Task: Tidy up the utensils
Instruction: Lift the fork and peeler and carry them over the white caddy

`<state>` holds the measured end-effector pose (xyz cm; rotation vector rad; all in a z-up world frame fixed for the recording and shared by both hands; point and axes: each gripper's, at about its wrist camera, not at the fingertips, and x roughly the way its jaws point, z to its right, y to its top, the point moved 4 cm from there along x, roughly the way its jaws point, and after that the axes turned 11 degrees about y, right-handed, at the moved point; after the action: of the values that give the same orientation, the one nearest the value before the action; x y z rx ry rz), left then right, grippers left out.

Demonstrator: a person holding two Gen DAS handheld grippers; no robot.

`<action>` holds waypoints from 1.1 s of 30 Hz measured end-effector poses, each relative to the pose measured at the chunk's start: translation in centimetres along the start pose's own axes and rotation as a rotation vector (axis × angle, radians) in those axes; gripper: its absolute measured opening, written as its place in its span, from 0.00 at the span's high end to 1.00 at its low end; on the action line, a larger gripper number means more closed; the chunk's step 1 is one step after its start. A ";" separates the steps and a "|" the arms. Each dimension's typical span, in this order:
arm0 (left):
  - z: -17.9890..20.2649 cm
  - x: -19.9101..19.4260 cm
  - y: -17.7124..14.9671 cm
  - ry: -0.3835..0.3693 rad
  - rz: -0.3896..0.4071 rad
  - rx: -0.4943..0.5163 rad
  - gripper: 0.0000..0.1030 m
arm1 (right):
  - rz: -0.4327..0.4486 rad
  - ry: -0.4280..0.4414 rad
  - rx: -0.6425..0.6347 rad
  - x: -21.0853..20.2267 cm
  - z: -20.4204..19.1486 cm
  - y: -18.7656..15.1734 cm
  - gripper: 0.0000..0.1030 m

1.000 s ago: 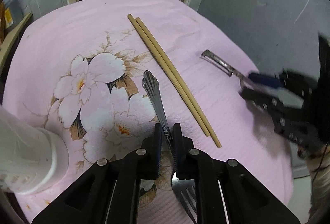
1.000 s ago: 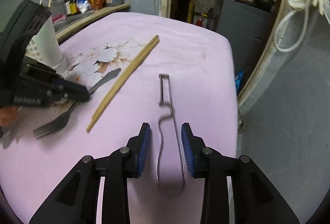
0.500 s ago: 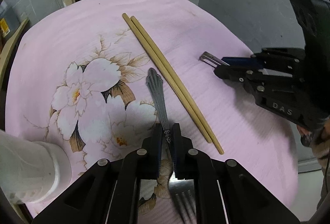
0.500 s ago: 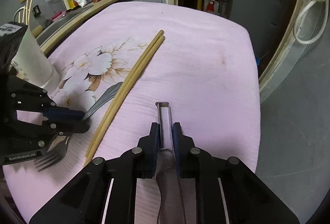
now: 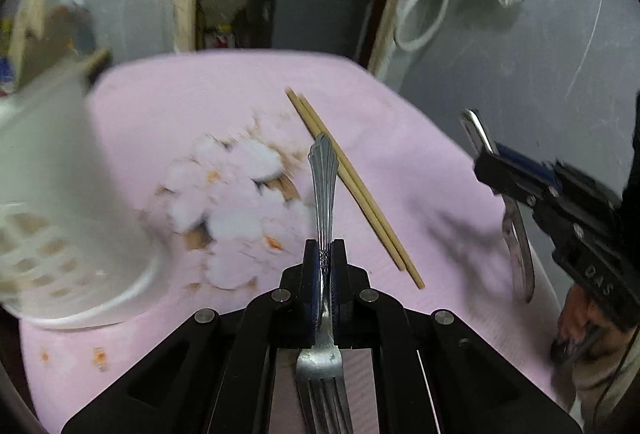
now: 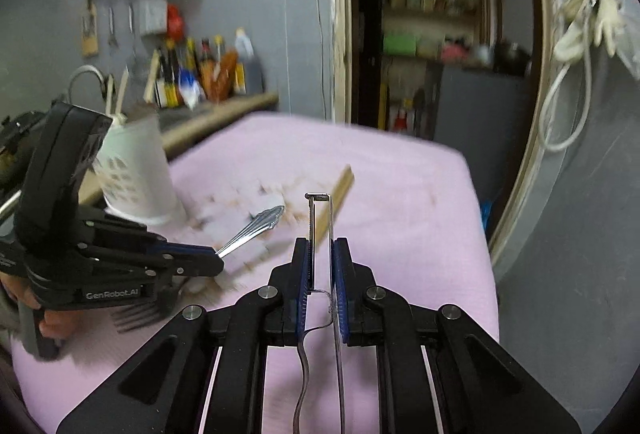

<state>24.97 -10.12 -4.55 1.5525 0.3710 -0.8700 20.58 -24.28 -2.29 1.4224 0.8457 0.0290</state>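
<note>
At ten o'clock of your left gripper (image 5: 324,274), clamped on the silver fork (image 5: 323,194), stood the white slotted holder (image 5: 60,218); your right gripper (image 6: 322,282) pinched the wire peeler (image 6: 320,218).

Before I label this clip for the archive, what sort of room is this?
Probably a home kitchen with a pantry next door: sauce bottles line a counter by the wall, a tap curves beside them, and shelves of goods show through the doorway behind the table.

Chopsticks (image 5: 352,186) on table (image 5: 200,90); holder (image 5: 60,202) at left.
</note>
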 end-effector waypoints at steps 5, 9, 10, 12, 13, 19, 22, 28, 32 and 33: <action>-0.7 -3.9 0.9 0.068 0.198 -0.026 0.97 | 0.164 -0.014 -0.061 -1.7 -2.7 1.3 0.91; -1.5 -6.5 2.0 0.088 0.312 -0.067 0.98 | 0.237 -0.016 -0.102 -2.3 -4.4 2.9 0.91; -1.8 -7.0 2.3 0.093 0.336 -0.077 1.00 | 0.251 -0.014 -0.107 -2.5 -4.7 3.3 0.91; -2.2 -7.8 2.8 0.098 0.370 -0.094 1.00 | 0.280 -0.001 -0.110 -2.6 -5.2 4.2 0.91; -2.2 -7.7 3.0 0.098 0.381 -0.102 1.00 | 0.291 0.005 -0.109 -2.8 -5.4 4.6 0.91; -5.1 -11.9 3.2 0.112 0.449 -0.150 1.00 | 0.385 0.074 -0.107 -2.9 -7.1 7.7 0.91; -7.0 -13.7 3.6 0.130 0.474 -0.164 1.00 | 0.447 0.116 -0.103 -3.0 -8.0 8.9 0.91; -10.7 -17.1 5.1 0.164 0.503 -0.194 1.00 | 0.581 0.219 -0.090 -2.1 -10.2 13.2 0.91; -12.8 -18.6 5.3 0.158 0.520 -0.234 1.00 | 0.633 0.271 -0.084 -0.9 -12.1 15.4 0.91; -13.5 -19.1 5.4 0.137 0.519 -0.257 1.00 | 0.640 0.285 -0.081 -0.5 -12.6 15.9 0.91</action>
<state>20.20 6.40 12.17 1.3787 0.1542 -0.3001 20.88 -10.72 12.82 1.5808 0.5760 0.7582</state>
